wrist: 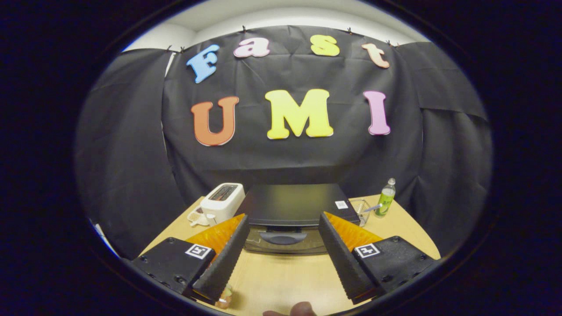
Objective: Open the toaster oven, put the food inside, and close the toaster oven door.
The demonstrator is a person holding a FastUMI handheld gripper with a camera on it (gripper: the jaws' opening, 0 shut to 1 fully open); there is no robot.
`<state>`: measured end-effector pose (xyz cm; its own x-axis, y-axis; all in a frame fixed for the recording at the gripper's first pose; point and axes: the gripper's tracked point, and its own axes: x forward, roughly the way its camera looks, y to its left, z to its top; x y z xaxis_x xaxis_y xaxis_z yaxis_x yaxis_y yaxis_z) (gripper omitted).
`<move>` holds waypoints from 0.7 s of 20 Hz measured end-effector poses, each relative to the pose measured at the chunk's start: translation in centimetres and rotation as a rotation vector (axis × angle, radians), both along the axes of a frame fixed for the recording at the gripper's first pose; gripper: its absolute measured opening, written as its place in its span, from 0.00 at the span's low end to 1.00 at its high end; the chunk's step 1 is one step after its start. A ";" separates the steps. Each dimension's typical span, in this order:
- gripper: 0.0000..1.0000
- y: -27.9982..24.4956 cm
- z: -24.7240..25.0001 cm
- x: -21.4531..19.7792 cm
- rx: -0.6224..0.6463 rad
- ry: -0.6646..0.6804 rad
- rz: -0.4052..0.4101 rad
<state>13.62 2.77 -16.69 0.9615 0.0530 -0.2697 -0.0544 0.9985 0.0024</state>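
Tongs (283,250) spread wide, nothing between the fingers, held above the bench (281,276). We see the oven (292,208) dead ahead, just beyond the fingertips, centred in the gap. Its door (285,241) faces us and looks shut; the handle (283,238) sits along the door's top edge, long axis running left-right, square across our line of approach. So the coming move, as we judge it, is straight forward and down to hook that handle, no sideways shift needed.

Food: a small orange-tan thing (225,299) lies on the bench just under the left finger (221,259), close in; too cut off to say what it is, we take it as the food. It lies behind the fingertips, well apart from the oven.

Around: white toaster (223,201) left of the oven, just beside it. A wire basket (361,211) and green bottle (386,199) to the right. None of them stand between tongs and door. A fingertip (303,309) shows at the near bench edge.

Task at its start: door not yet opened
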 end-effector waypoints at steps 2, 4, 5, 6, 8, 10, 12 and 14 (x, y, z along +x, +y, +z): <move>1.00 -0.1 -2.6 1.9 -0.018 0.042 -0.003; 1.00 0.0 -4.7 3.8 -0.028 0.072 0.000; 1.00 0.0 -5.6 4.8 -0.032 0.083 -0.001; 1.00 -0.1 -6.4 6.0 -0.036 0.090 -0.004; 1.00 -0.2 -8.1 7.9 -0.050 0.119 -0.013; 1.00 -0.2 -9.3 9.6 -0.066 0.137 -0.018; 1.00 -0.3 -10.5 10.8 -0.069 0.155 -0.026; 1.00 -0.1 -11.5 11.4 -0.062 0.180 -0.030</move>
<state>25.03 2.68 -28.15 0.8985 0.0033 -0.4390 -0.0291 0.9982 -0.0521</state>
